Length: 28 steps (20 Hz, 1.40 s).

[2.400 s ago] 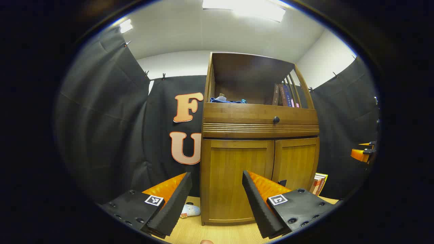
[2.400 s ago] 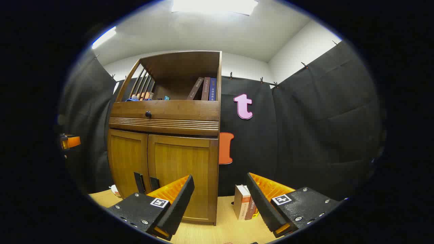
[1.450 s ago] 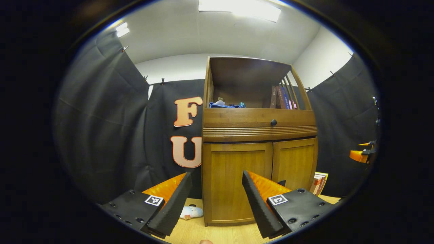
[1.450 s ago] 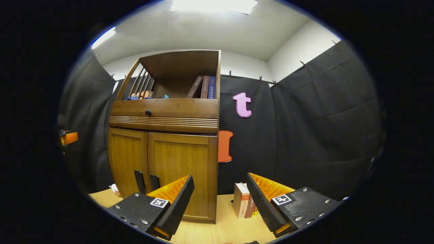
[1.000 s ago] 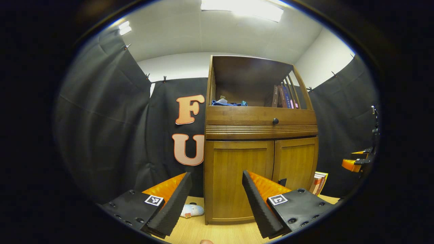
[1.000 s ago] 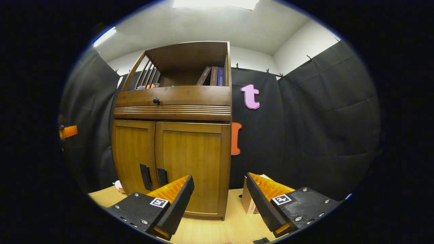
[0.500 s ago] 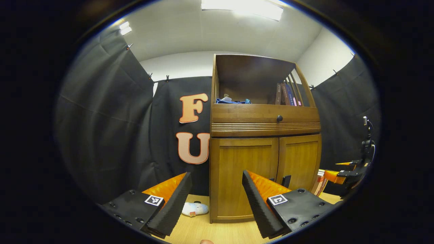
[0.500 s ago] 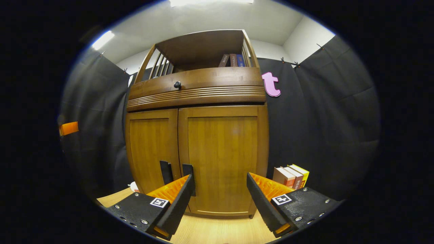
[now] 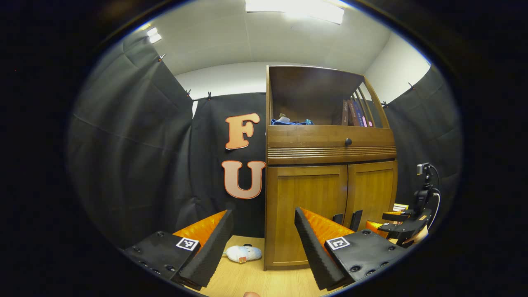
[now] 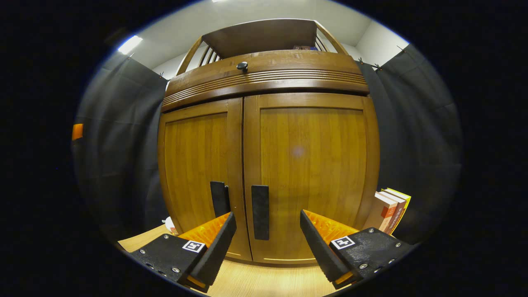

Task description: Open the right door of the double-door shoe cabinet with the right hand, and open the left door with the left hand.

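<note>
Directly ahead, right door's handle (image 10: 260, 212), untouched.

Bright ceiling light (image 9: 295, 9), sharp focus, bowed edges.

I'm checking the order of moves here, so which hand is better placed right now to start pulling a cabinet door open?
The right. In the right gripper view the right gripper is open and close to the closed doors, with the right door's handle just ahead between its fingers. The left gripper, also open, sits farther back, off the cabinet's left corner.
</note>
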Motion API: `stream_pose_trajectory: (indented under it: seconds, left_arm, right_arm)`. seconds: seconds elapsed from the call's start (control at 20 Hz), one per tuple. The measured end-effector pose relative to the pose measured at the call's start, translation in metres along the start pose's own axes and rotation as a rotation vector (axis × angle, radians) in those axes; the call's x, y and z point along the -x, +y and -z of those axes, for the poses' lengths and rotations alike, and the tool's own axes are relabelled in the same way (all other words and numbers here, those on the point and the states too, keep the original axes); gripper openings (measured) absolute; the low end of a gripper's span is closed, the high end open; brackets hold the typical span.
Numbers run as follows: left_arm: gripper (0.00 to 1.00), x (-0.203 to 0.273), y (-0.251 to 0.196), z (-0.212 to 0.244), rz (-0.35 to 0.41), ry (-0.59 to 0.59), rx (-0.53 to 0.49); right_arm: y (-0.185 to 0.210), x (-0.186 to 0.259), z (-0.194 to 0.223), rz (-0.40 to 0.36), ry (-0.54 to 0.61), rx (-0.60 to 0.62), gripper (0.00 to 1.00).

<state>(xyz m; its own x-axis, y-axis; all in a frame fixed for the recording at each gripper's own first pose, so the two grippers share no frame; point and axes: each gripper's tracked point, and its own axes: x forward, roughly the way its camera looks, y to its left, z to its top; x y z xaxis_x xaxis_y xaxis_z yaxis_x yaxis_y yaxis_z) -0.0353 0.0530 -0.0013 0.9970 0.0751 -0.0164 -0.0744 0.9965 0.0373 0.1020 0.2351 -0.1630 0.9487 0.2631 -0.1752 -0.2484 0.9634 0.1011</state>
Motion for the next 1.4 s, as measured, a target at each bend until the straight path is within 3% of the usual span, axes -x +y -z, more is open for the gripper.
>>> stream_pose_trajectory:
  seconds: [0.1,0.15,0.25,0.3,0.35,0.45,0.55,0.6,0.7,0.75,0.8,0.85,1.15,1.25,1.3,1.4]
  left_arm:
    - [0.94,0.0,0.004,0.002,-0.007,0.002,0.003]
    - [0.94,0.0,0.006,0.002,-0.01,0.003,0.007]
    - [0.94,-0.002,0.012,0.004,-0.018,0.004,0.008]
    - [0.94,-0.002,0.016,0.006,-0.026,0.005,0.007]
    - [0.96,-0.002,0.018,0.007,-0.032,0.008,0.005]
    - [0.94,-0.003,0.023,0.008,-0.041,0.011,0.004]
    - [0.94,-0.003,0.026,0.009,-0.047,0.014,-0.002]
    - [0.94,-0.001,0.028,0.009,-0.05,0.013,-0.005]
    - [0.94,-0.001,0.03,0.01,-0.052,0.012,-0.005]
    - [0.94,-0.002,0.031,0.01,-0.054,0.011,-0.004]
    - [0.94,-0.001,0.031,0.009,-0.056,0.01,-0.003]
    - [0.94,-0.001,0.032,0.009,-0.056,0.01,-0.003]
    - [0.94,0.001,0.031,0.011,-0.058,0.018,0.001]
    - [0.94,0.004,0.031,0.013,-0.057,0.024,-0.007]
    - [0.94,0.006,0.032,0.013,-0.061,0.025,-0.014]
    - [0.94,0.009,0.033,0.01,-0.068,0.018,-0.019]
  right_arm:
    - [0.003,-0.016,0.008,0.004,0.011,-0.012,0.95]
    - [0.004,-0.023,0.013,0.007,0.017,-0.021,1.0]
    - [0.002,-0.037,0.019,0.021,0.021,-0.028,0.94]
    - [0.002,-0.046,0.021,0.025,0.019,-0.022,0.84]
    - [0.002,-0.052,0.023,0.029,0.02,-0.015,0.89]
    - [0.0,-0.061,0.026,0.038,0.021,-0.011,0.73]
    - [0.001,-0.07,0.03,0.04,0.024,-0.014,0.75]
    - [0.002,-0.074,0.031,0.041,0.027,-0.014,0.65]
    - [0.005,-0.078,0.034,0.035,0.033,-0.017,0.7]
    - [0.006,-0.079,0.035,0.034,0.032,-0.017,0.57]
    - [0.006,-0.081,0.035,0.033,0.03,-0.016,0.57]
    - [0.006,-0.082,0.035,0.034,0.027,-0.016,0.48]
    - [0.008,-0.076,0.037,0.023,0.04,-0.032,0.28]
    - [0.008,-0.067,0.038,0.019,0.045,-0.028,0.34]
    - [0.008,-0.061,0.038,0.012,0.045,-0.022,0.28]
    - [0.008,-0.05,0.038,-0.006,0.051,-0.025,0.28]
